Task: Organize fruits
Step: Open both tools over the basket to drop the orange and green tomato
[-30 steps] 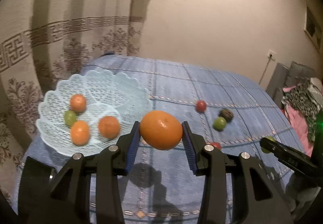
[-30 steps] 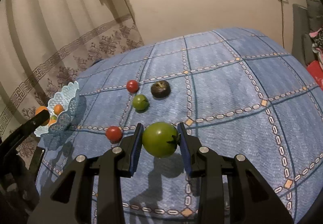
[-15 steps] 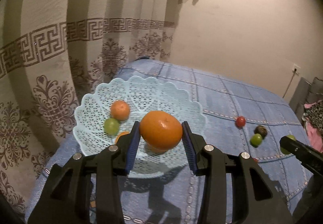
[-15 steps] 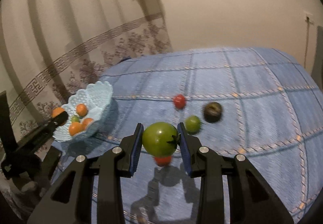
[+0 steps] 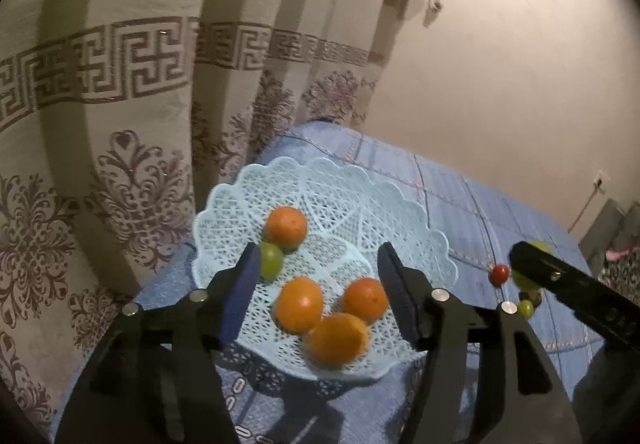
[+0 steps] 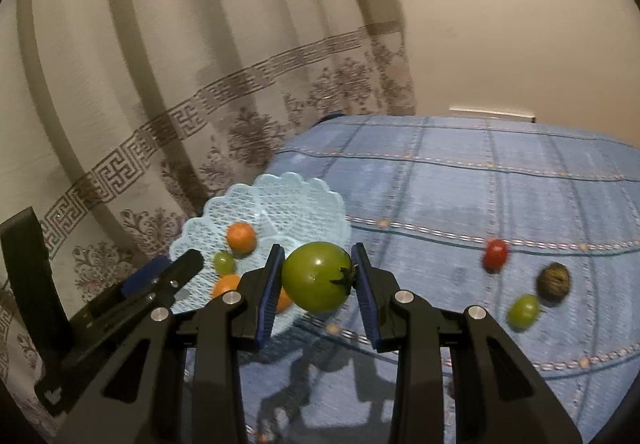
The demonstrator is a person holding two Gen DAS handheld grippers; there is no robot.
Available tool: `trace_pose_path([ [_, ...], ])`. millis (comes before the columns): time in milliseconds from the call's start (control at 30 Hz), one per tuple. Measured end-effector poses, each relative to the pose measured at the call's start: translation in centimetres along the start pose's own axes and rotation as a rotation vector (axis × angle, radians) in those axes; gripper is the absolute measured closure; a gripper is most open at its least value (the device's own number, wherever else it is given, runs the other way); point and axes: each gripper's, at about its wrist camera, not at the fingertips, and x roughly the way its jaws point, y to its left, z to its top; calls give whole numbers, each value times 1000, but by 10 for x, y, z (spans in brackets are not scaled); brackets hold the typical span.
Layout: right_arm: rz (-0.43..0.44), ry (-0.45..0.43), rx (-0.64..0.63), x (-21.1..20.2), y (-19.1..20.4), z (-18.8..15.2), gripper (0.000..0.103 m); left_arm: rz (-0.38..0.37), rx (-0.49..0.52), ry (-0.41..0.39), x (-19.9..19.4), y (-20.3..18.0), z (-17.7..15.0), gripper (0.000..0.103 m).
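Observation:
My left gripper (image 5: pixel 318 260) hangs open above the pale blue lattice basket (image 5: pixel 328 171). A blurred large orange (image 5: pixel 338 340) lies in the basket's near side, below the open fingers. Three smaller oranges and a small green fruit (image 5: pixel 271 260) also sit in the basket. My right gripper (image 6: pixel 318 264) is shut on a green tomato (image 6: pixel 318 276), held above the blue cloth just right of the basket (image 6: pixel 288 183). A red tomato (image 6: pixel 496 254), a dark fruit (image 6: pixel 554 281) and a small green tomato (image 6: pixel 523 310) lie on the cloth to the right.
The basket stands at the left end of a blue checked cloth (image 6: pixel 480 183), close to its edge. A patterned curtain (image 5: pixel 120 83) hangs right behind it. The right gripper's finger (image 5: pixel 560 280) shows at the right of the left wrist view.
My left gripper moved over the basket and opened; the large orange left its fingers and now lies in the basket. My right gripper carried the green tomato left, up to the basket.

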Motion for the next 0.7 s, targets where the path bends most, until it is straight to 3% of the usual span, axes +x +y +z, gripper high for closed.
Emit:
trace_pose_path([
  [300, 41, 50, 5, 34, 21, 12, 67, 72, -92, -16, 3, 19, 3, 40],
  [367, 41, 58, 8, 40, 23, 15, 67, 75, -107, -16, 3, 23, 3, 36],
  [433, 32, 58, 17, 42, 24, 16, 60, 85, -118, -24, 2, 25, 3, 25],
  [467, 37, 50, 28, 42, 23, 16, 46, 89, -121, -28, 2, 26, 3, 24],
  [500, 42, 39, 40, 41, 21, 16, 42, 92, -123, -29, 2, 26, 3, 20],
  [567, 37, 28, 47, 39, 19, 16, 42, 96, -131, -33, 3, 26, 3, 14],
  [700, 25, 15, 77, 34, 11, 15, 42, 112, -124, -48, 2, 25, 2, 13],
])
